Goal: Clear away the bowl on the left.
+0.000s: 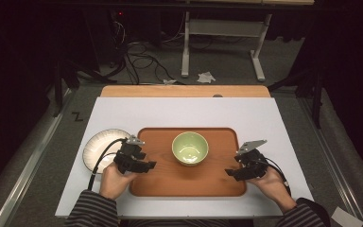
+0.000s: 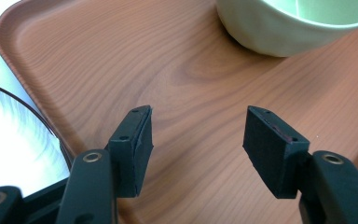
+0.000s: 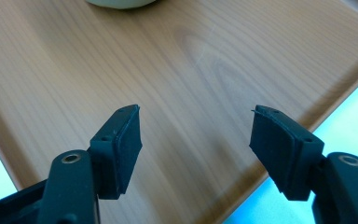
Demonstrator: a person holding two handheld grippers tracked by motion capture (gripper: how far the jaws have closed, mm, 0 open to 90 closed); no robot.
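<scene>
The person wears long sleeves (image 1: 92, 213) striped in dark and pale grey, reaching to the wrists. Each hand carries a black tool. The left tool (image 1: 147, 165) has a blocky black body, a grey three-cornered plate on top and a black cable curving back from it. The right tool (image 1: 230, 173) is built alike, with its own grey plate and a thinner black cable. In the gripper views each tool ends in two black jaws faced with thick matte pads (image 2: 137, 149), fixed by small dark screws, with brass-coloured rivets at the arm joints.
</scene>
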